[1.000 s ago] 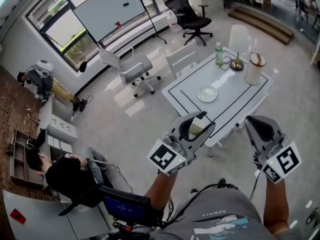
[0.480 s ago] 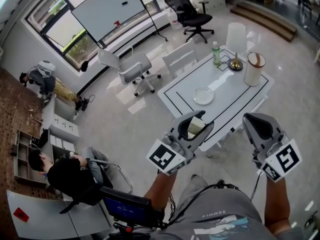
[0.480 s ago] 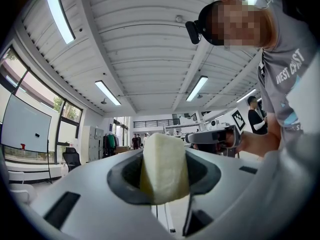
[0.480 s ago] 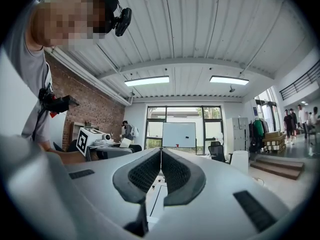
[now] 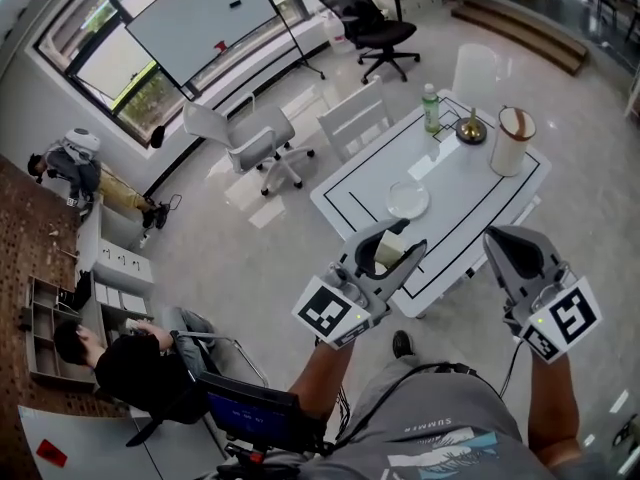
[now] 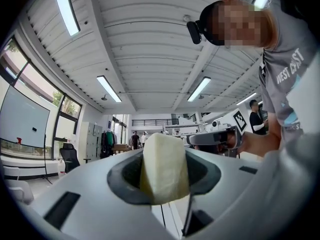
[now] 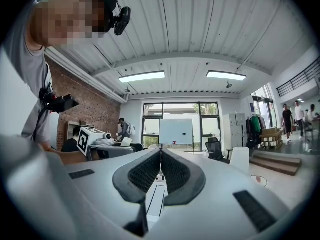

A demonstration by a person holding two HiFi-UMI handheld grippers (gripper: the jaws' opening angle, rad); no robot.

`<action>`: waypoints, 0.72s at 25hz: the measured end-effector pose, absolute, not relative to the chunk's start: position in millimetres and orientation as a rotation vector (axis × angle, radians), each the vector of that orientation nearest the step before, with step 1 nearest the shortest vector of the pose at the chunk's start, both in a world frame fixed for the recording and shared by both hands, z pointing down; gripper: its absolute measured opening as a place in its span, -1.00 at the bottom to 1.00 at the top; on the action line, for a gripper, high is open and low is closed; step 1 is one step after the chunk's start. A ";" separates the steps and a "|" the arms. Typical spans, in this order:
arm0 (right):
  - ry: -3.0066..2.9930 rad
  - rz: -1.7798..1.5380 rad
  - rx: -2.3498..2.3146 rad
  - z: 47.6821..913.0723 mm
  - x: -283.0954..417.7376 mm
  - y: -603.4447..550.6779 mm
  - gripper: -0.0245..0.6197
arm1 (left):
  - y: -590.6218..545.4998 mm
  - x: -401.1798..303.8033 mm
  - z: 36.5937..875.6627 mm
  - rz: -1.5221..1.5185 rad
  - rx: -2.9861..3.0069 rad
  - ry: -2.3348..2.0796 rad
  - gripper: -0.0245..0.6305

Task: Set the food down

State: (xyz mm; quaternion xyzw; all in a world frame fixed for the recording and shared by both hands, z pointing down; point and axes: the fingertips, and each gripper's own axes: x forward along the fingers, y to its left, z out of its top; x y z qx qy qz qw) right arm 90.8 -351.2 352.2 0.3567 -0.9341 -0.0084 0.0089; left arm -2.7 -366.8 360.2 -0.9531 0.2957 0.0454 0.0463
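A pale yellow chunk of food [image 6: 164,168] is clamped between the jaws of my left gripper [image 5: 392,251], which is shut on it; in the head view the food [image 5: 390,251] shows between the grey jaws, held above the near edge of the white table [image 5: 470,213]. My right gripper [image 5: 508,251] hovers to the right of it, jaws pressed together with nothing between them [image 7: 160,171]. A small glass plate [image 5: 408,200] lies on the table beyond the left gripper.
A white cylinder with a wooden lid [image 5: 513,139], a brass-based lamp [image 5: 471,128] and a green bottle [image 5: 431,107] stand at the table's far end. White chairs [image 5: 355,116] and an office chair [image 5: 250,138] stand past it. A seated person [image 5: 135,366] is at lower left.
The view has shifted a little; the table sits slightly closer under both grippers. The left gripper still holds the food and the right stays shut.
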 end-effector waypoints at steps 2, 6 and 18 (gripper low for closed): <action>-2.913 -0.027 1.131 351.3 83.7 -364.2 -0.91 | -379.8 -8.2 358.7 0.140 -2.912 0.882 -0.45; -2.896 -0.023 1.157 353.1 66.3 -387.1 -0.91 | -408.4 -22.4 360.5 0.148 -2.927 0.845 -0.45; -2.818 -0.005 1.279 361.8 39.5 -433.1 -0.91 | -462.1 -41.2 369.9 0.170 -2.996 0.702 -0.45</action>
